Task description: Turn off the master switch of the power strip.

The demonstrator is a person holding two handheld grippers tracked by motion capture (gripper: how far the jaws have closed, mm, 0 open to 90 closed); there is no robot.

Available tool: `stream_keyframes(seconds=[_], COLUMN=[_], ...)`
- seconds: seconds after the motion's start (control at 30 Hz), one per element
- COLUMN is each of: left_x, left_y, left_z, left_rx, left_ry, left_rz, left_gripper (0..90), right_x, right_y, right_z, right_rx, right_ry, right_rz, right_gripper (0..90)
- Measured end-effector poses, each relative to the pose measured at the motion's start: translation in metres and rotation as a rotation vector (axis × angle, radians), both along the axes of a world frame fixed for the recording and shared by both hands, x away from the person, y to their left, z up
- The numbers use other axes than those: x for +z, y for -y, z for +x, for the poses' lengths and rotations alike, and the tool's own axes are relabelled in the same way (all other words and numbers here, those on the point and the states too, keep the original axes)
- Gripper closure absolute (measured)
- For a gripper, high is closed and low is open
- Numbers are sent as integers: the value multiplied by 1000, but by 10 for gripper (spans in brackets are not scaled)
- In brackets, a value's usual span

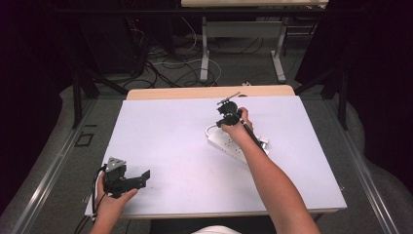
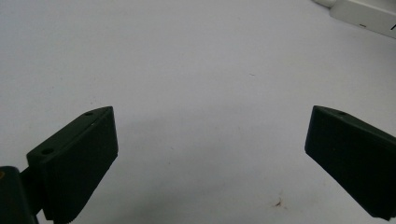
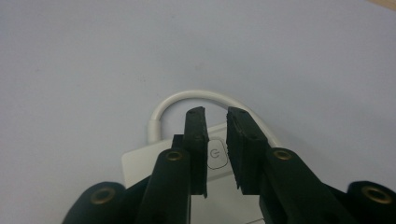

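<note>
High view: a white power strip (image 1: 229, 143) lies slantwise near the middle of the table (image 1: 160, 141), its cord (image 1: 210, 129) looping from its far end. The right gripper (image 1: 229, 114) is held over that far end, pointing down. The left gripper (image 1: 141, 178) rests near the table's front left corner, well apart from the strip.

Left gripper view: the jaws stand wide apart with nothing between them, just bare table. A corner of the strip (image 2: 369, 16) shows far off at the top right.

Right gripper view: the right gripper (image 3: 215, 122) has its jaws nearly together, a narrow gap left, holding nothing. Between them sits the strip's power button (image 3: 216, 155), with the cord (image 3: 196, 95) arching beyond it.

The step in hand looks like pressing that button. To do it well, I'd bring the jaws fully together so one blunt tip meets the button, keep it centred, and push straight down, since a slanted push could slide the light strip. The idle left gripper could steady the strip's near end.
</note>
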State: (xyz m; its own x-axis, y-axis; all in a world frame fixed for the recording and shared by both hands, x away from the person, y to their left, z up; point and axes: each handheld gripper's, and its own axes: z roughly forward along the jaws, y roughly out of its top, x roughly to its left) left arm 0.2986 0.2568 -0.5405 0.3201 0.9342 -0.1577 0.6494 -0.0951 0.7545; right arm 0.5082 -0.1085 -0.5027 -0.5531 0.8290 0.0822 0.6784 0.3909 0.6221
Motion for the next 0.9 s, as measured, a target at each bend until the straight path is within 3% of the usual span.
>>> stream_keyframes(seconds=[0.3, 0.33, 0.43, 0.53, 0.57, 0.6, 0.63, 0.77, 0.83, 0.9], left_x=[0, 0, 0, 0, 1, 1, 1, 1, 1, 2], left_y=[0, 0, 0, 0, 0, 0, 0, 0, 0, 0], left_z=[0, 0, 0, 0, 0, 0, 0, 0, 0, 0], left_rx=[-1, -1, -1, -2, -2, -2, -2, -6, -7, -7], left_ry=[3, 3, 4, 5, 5, 5, 5, 1, 1, 2], left_rz=[-1, -2, -1, -2, -1, -1, -2, 2, 2, 2], left_gripper=[25, 25, 28, 29, 28, 29, 29, 29, 28, 29], right_x=[6, 7, 7, 9, 7, 9, 9, 11, 10, 12], right_y=[-5, -6, -8, -12, -13, -14, -15, -17, -18, -18], right_z=[-3, -3, -4, -6, -6, -7, -8, -11, -11, -12], right_rx=[-9, 12, 23, 43, 60, 62, 63, 57, 52, 39], right_ry=[-12, 10, 14, -9, 19, 17, 32, 41, 41, 48], right_rz=[11, 6, 25, 13, 22, 1, 16, 36, 60, 47], right_gripper=[607, 595, 578, 544, 535, 524, 510, 370, 351, 291])
